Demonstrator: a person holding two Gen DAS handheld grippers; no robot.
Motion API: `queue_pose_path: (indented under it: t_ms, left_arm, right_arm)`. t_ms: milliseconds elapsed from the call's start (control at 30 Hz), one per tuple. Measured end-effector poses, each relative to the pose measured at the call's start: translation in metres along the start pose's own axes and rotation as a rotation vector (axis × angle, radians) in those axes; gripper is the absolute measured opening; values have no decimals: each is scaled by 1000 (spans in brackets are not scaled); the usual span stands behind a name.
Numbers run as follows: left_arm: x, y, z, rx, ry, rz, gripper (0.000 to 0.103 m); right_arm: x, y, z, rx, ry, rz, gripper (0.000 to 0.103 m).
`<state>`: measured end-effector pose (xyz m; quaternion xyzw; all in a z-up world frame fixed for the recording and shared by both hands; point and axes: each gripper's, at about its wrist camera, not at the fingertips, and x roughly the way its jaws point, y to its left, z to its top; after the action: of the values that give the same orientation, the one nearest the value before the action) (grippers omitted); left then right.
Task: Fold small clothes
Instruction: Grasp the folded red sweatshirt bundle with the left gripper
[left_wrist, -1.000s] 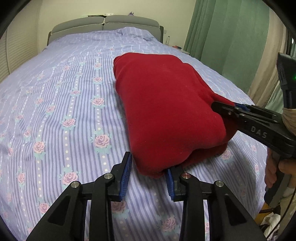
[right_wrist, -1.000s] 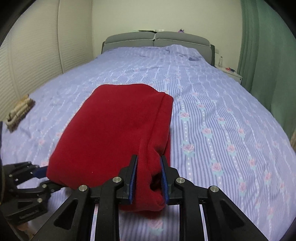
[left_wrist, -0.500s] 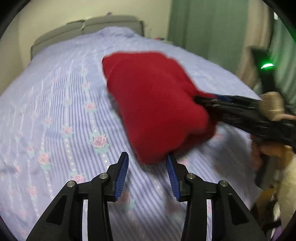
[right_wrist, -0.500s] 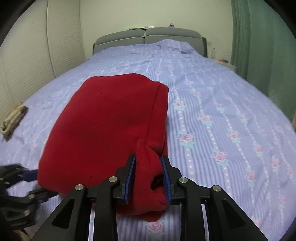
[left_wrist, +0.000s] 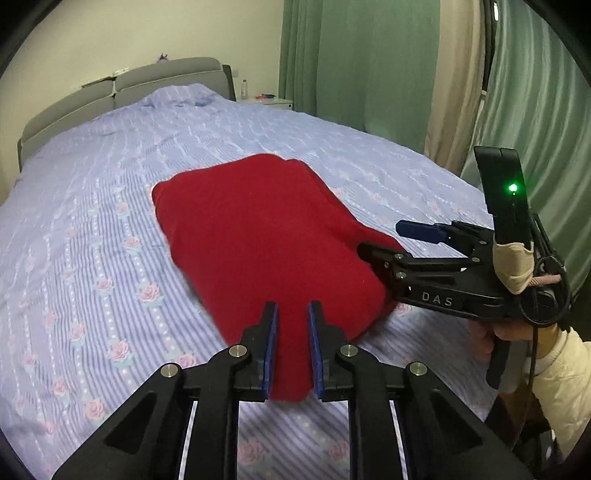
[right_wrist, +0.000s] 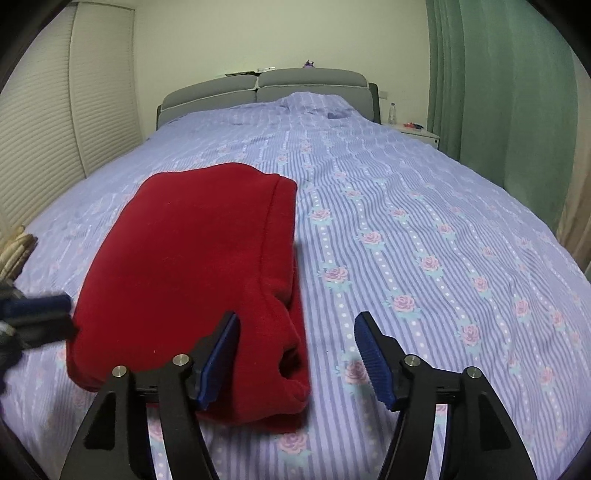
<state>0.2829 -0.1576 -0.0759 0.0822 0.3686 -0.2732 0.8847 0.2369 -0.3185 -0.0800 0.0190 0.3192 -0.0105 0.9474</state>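
Since a second ago your right tongs (right_wrist: 295, 354) have just been opening and now stand released astride the folded red garment's (left_wrist: 258, 236) near corner; your left tongs (left_wrist: 291, 347) have closed, clenched on its near edge. Bed (right_wrist: 424, 221) lies open rightward.

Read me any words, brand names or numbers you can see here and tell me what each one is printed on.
"DAS": white letters on the black body of the right gripper, seen from the left wrist camera.
The bottle on the nightstand may carry a label, but it is too small to read.
No writing shows on the red garment or the floral bedspread.
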Motion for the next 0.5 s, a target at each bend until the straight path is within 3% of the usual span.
queue_pose_path:
  t_ms: [100, 300, 367, 433, 500]
  left_arm:
    - [5, 3, -1, -14, 32, -26, 18]
    - [22, -1, -8, 32, 59, 0, 18]
    - [25, 1, -6, 0, 63, -17, 17]
    - [27, 1, -6, -5, 63, -19, 18]
    - [27, -2, -7, 6, 58, -11, 18]
  right_arm:
    - [1, -1, 0, 5, 5, -5, 65]
    - [-7, -2, -3, 83, 7, -18, 71]
    - [-17, -4, -8, 153, -15, -26, 73]
    - [-31, -11, -20, 274, -53, 0, 86]
    - [-39, -17, -33, 389, -70, 37, 90]
